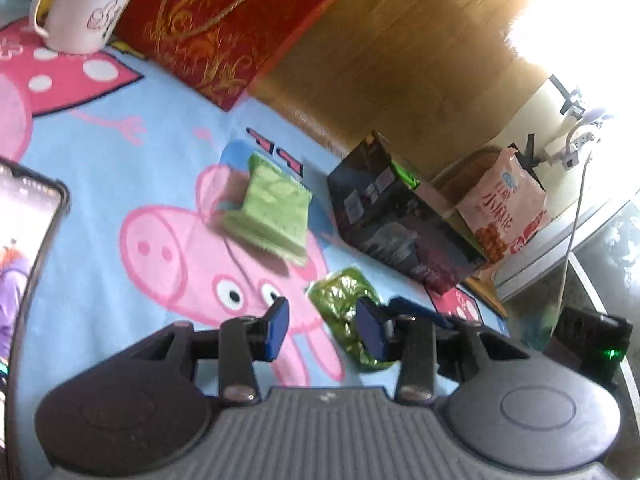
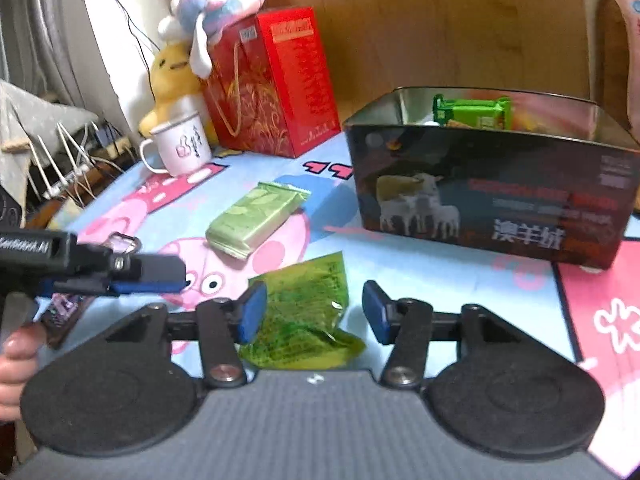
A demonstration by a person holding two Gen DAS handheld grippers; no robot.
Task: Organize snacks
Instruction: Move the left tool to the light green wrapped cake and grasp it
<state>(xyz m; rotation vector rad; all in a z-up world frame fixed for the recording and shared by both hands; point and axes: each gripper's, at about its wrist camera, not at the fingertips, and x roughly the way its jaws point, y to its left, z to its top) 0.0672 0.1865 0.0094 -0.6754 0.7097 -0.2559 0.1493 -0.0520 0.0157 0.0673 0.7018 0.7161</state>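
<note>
Left wrist view: crinkled dark-green foil snack packet [image 1: 347, 312] lay flat on the pale-blue cartoon-pig cloth [image 1: 100, 168], just ahead of the left gripper [image 1: 326, 326], whose blue pads stood apart, gripping nothing. Pale-green flat wafer pack [image 1: 276, 210] sat farther out, with the open dark printed box [image 1: 400, 220] beyond on the right. Pink snack bag [image 1: 504, 208] propped behind that box; white enamel mug [image 1: 86, 8] and red gift bag [image 1: 232, 24] far off.

Right wrist view: same foil packet [image 2: 304, 312] lay between and just past the spread, empty pads of the right gripper [image 2: 314, 312], tilted down over it. Left gripper's blue finger [image 2: 148, 280] reached in from the left, level and low. Green-wrapped bar [image 2: 474, 112] already inside the dark box [image 2: 480, 200].

Judged light, soft, slippery and crushable; best pinched gently across a sealed edge, not the puffed middle.
</note>
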